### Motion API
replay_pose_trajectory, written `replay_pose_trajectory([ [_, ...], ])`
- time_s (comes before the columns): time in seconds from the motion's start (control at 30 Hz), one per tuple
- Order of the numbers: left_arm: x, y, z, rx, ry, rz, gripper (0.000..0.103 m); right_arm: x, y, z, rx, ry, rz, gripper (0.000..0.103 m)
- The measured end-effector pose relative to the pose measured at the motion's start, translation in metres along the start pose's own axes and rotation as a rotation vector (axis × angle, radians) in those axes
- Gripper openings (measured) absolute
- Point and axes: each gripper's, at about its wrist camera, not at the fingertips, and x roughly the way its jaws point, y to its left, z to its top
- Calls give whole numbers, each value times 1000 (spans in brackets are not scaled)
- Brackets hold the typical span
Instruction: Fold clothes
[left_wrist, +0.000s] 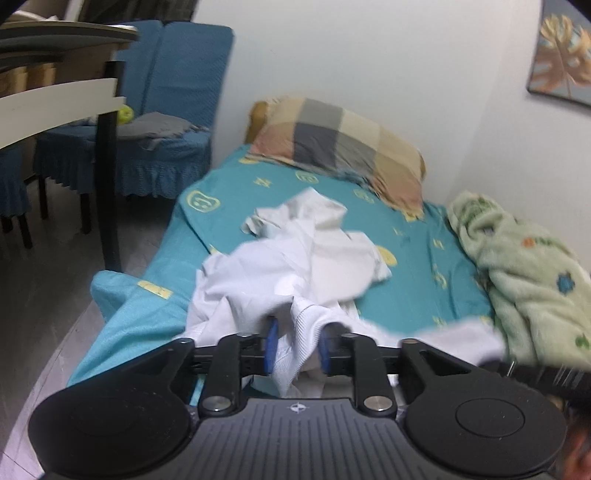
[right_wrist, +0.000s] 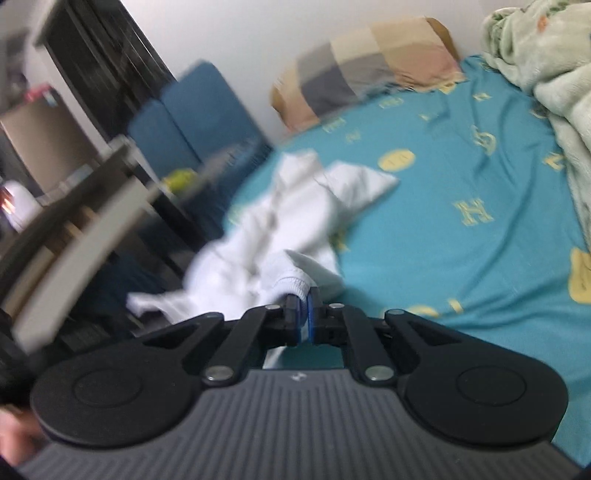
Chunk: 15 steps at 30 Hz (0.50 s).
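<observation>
My left gripper (left_wrist: 295, 345): jaws clamp ribbed hem of white garment (left_wrist: 295, 258). My right gripper (right_wrist: 302, 314): jaws pinch ribbed cuff. Garment crumpled on teal bed sheet (left_wrist: 229, 184).

The crumpled white cotton garment (right_wrist: 291, 221) is smeared by motion ahead of the right gripper, so its folds cannot be read. Ribbed white cloth partly covers the blue pads (left_wrist: 271, 345) of the left gripper. A framed leaf picture (left_wrist: 565, 55) is cut by the edge at upper right.
</observation>
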Motion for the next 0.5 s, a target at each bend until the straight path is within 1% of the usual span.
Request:
replay_pose_trajectory([
  [0.03,1,-4,-2,26,16,-3,41,-3,0,5,7,-5,22,6],
  [0.1,0,-14,-5,92,40,-5,46,-9,2,13,8,-18,49,6],
  [0.23,-11,-41,-21,287,11,7,62,-20,5,25,5,-37,89,6],
  [0.33,-18,-63,-34,442,-30,-5,66,-26,5,33,10,-46,128,6],
  [0.43,-16,-88,-48,607,-59,-13,66,-29,8,37,3,-50,151,6],
  [0.5,-9,-100,-57,692,-77,31,66,-30,9,37,-9,-48,154,6],
])
